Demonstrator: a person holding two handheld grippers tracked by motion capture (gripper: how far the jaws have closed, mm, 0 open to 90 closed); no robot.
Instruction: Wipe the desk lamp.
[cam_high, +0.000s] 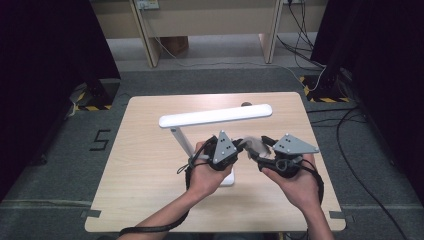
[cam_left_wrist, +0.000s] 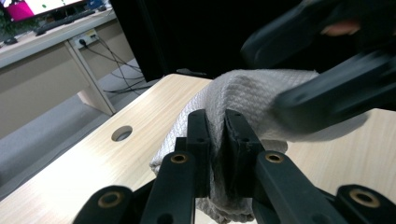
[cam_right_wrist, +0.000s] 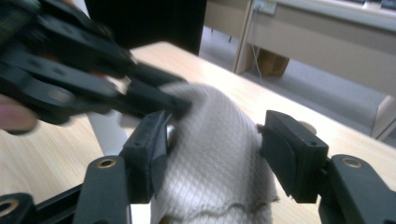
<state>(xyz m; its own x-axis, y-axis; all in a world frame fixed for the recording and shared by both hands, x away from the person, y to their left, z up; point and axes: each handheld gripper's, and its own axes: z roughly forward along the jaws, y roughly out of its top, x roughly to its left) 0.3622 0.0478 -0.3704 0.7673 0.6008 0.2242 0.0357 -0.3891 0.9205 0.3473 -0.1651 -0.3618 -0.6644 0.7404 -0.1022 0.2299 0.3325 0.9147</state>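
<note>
So both hands are up over the near half of the pale wooden table, roughly mid-way between its left and right edges, with a white waffle-weave cloth stretched between the two tools. The left gripper has its black jaws pinched tight on a fold of that cloth — the fabric is squeezed right between the pads and bunches out below them. The right gripper is a different story: its jaws stand wide, with the cloth draped between them, close against the left-hand pad and clear of the other one, so it isn't clamping anything. In the high view the left gripper and right gripper point at each other, tips almost meeting, cloth held up off the table — not lying on it. Behind them stands a white desk lamp with a long flat bar head, its base near the left hand. There's a round cable hole toward the far edge too.
</note>
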